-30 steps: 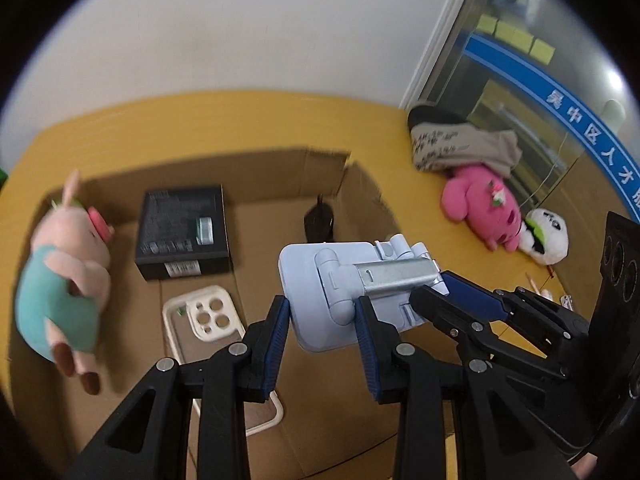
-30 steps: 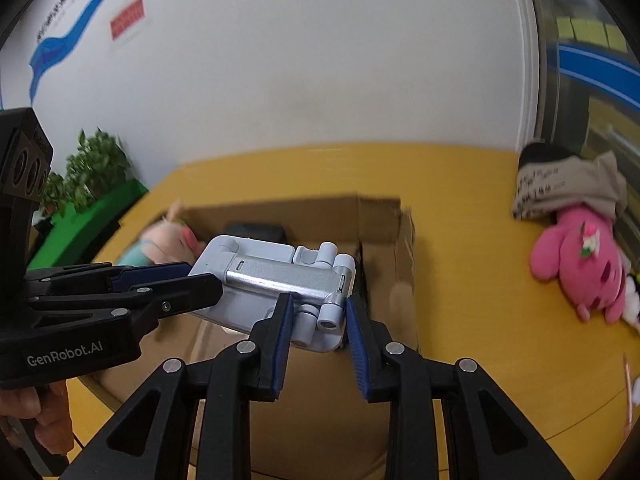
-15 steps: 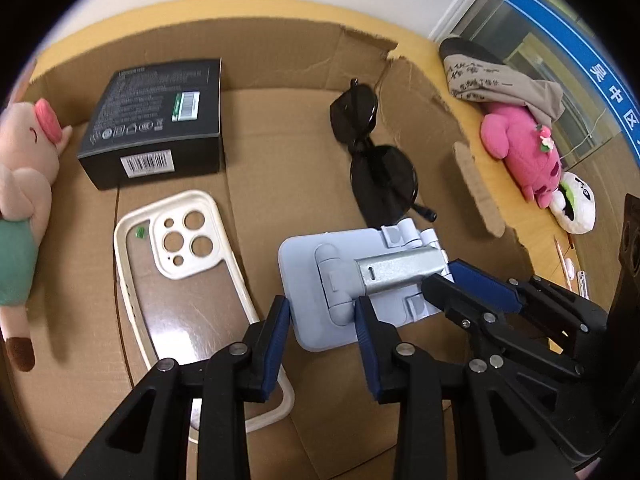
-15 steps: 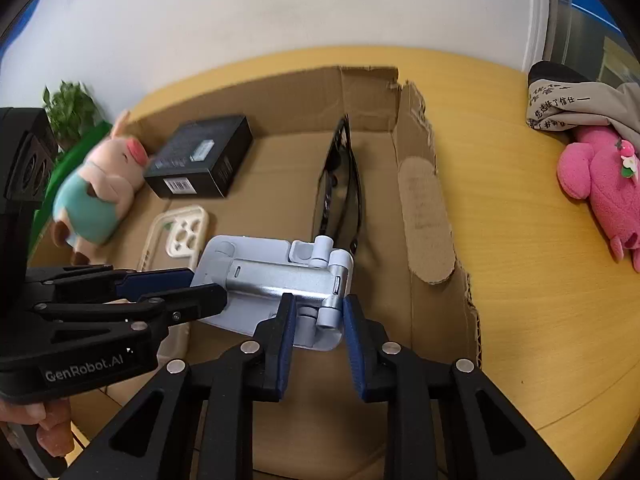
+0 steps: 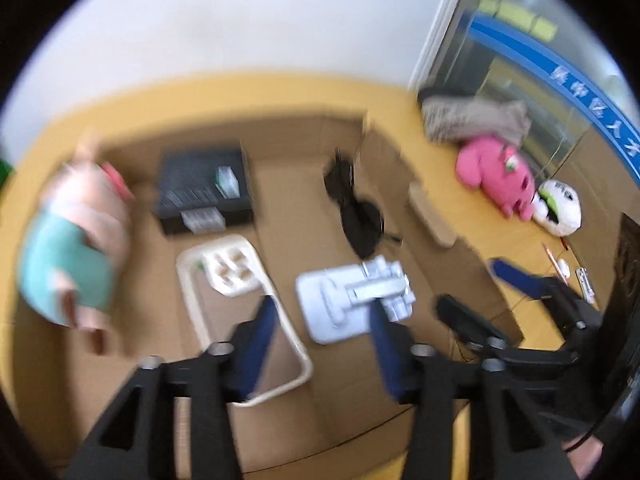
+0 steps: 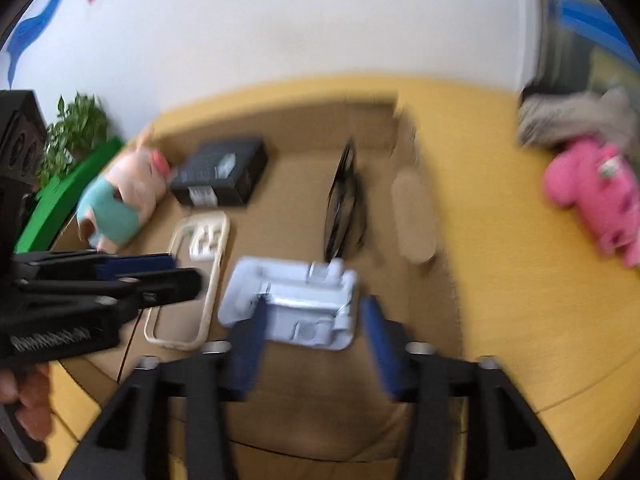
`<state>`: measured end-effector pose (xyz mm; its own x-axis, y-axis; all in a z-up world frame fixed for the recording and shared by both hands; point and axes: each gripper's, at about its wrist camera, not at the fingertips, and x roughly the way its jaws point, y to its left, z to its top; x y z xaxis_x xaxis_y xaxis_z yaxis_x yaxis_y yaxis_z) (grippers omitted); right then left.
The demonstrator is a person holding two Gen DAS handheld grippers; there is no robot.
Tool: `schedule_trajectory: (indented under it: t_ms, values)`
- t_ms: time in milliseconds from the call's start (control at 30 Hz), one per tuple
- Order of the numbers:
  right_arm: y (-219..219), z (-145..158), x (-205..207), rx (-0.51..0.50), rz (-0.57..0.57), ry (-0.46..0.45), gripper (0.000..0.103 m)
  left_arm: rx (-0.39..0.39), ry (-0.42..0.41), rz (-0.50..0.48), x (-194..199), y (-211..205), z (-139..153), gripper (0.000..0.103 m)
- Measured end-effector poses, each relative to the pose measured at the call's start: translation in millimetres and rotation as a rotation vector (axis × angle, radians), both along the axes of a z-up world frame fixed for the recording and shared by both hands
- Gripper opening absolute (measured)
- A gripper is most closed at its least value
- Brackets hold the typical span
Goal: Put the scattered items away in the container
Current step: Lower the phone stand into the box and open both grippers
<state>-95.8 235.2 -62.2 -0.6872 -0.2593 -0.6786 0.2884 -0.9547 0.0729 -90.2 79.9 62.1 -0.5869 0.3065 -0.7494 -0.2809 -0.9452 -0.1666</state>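
Both views are motion-blurred. A pale blue folding phone stand (image 5: 352, 300) lies on the floor of the open cardboard box (image 5: 288, 184), free of both grippers; it also shows in the right wrist view (image 6: 292, 308). My left gripper (image 5: 322, 340) is open above and just behind it. My right gripper (image 6: 316, 340) is open too, its jaws wide apart on either side of the stand. The box also holds a black box (image 5: 204, 192), a cream phone case (image 5: 236, 292), black sunglasses (image 5: 356, 212) and a pig plush (image 5: 76, 240).
On the yellow table (image 5: 480, 216) to the right of the box lie a pink plush (image 5: 496, 176), a panda plush (image 5: 558, 208) and a grey cloth (image 5: 472, 116). A green plant (image 6: 76, 136) stands at far left. The box's right wall (image 6: 412, 216) is low and torn.
Both grippers have opened and let go of the phone stand, which now lies in the box. Both have pulled up and back from it.
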Motion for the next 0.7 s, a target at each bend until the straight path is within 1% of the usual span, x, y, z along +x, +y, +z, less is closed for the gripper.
schedule_trajectory:
  t_ms: [33,67,100,133,167,233,333,400,467,500,533,567,600,633,667,700]
  values:
    - [2.7,9.1,15.3,-0.016,-0.018,0.076,0.098,-0.010,0.084,0.020,15.5,-9.1,11.4,0.072]
    - [5.2,16.3,30.9,-0.039,-0.028,0.146,0.103,-0.023,0.150,0.044,28.6,-17.4,18.0,0.079]
    - [6.6,21.0,48.6,-0.066,-0.031,0.214,0.103,-0.042,0.217,0.074,43.6,-28.7,23.4,0.080]
    - [5.8,21.7,60.6,-0.083,-0.028,0.251,0.103,-0.064,0.273,0.107,57.8,-41.3,26.1,0.081]
    - [3.4,19.8,69.3,-0.092,-0.018,0.269,0.103,-0.082,0.307,0.137,68.3,-51.2,25.4,0.081]
    - [-4.8,8.3,81.2,-0.101,0.015,0.270,0.103,-0.097,0.340,0.208,83.8,-70.7,19.0,0.081]
    - [-19.7,-11.9,81.8,-0.105,0.038,0.212,0.103,-0.053,0.335,0.294,93.1,-99.6,-2.0,0.081]
    - [-26.2,-20.5,80.4,-0.110,0.051,0.208,0.103,-0.031,0.321,0.338,91.9,-110.4,-19.5,0.081]
    - [-33.5,-29.3,76.8,-0.084,0.060,0.210,0.103,-0.027,0.300,0.384,87.4,-116.2,-40.9,0.081]
    - [-38.8,-33.6,78.4,-0.045,0.061,0.238,0.103,-0.027,0.304,0.390,86.5,-116.6,-49.6,0.080]
    - [-41.1,-36.2,79.7,-0.030,0.066,0.260,0.103,-0.048,0.332,0.391,87.9,-113.1,-54.6,0.081]
    - [-40.0,-38.1,80.6,-0.042,0.071,0.275,0.103,-0.094,0.379,0.387,91.7,-106.9,-58.2,0.084]
    - [-39.1,-38.3,81.5,-0.041,0.075,0.289,0.103,-0.132,0.398,0.377,92.0,-100.8,-62.8,0.087]
    - [-37.8,-38.6,81.9,-0.045,0.078,0.298,0.103,-0.170,0.430,0.378,94.1,-95.7,-66.2,0.087]
    - [-37.5,-39.5,82.5,-0.043,0.081,0.306,0.103,-0.165,0.451,0.379,97.8,-95.0,-65.9,0.088]
    - [-37.1,-39.3,83.5,-0.046,0.084,0.309,0.103,-0.150,0.442,0.379,97.1,-96.7,-66.5,0.088]
